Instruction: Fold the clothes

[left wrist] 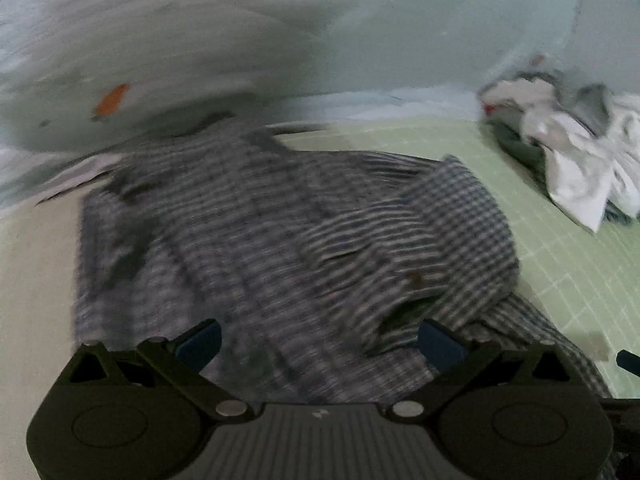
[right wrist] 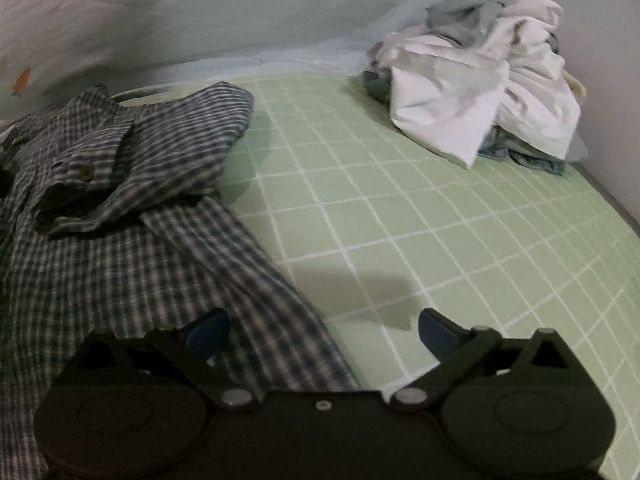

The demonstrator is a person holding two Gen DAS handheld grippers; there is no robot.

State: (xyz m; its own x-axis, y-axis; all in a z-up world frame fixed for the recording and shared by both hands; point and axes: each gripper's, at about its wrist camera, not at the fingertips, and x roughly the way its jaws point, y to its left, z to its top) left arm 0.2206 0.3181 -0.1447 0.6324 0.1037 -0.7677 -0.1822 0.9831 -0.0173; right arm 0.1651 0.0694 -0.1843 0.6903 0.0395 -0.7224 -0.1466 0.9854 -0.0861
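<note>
Two hand-held grippers hang over a green mat [right wrist: 420,208] ruled with a white grid. The left gripper [left wrist: 320,342] has its blue-padded fingers spread wide with nothing between them, poised right above a checked shirt [left wrist: 248,240]. The right gripper [right wrist: 324,330] is likewise spread wide and empty; its left finger [right wrist: 210,332] sits over the shirt's [right wrist: 120,216] near edge and its right finger [right wrist: 438,330] over bare mat.

The shirt, in a small blue, grey and white check, lies rumpled on the left part of the mat. Its long axis runs from the near edge, by the grippers, away toward the pale wall [right wrist: 240,20] at the back. A sleeve [right wrist: 132,160] is flopped across the body, its dark cuff opening facing back toward the cameras in the right wrist view; a small brown button [right wrist: 85,174] sits on it.

A heap of other clothes [right wrist: 480,80], mostly white with some grey and blue denim, lies at the far right corner of the mat, well apart from the shirt.

No brand, label or writing can be read; the left wrist view is smeared by motion blur.
</note>
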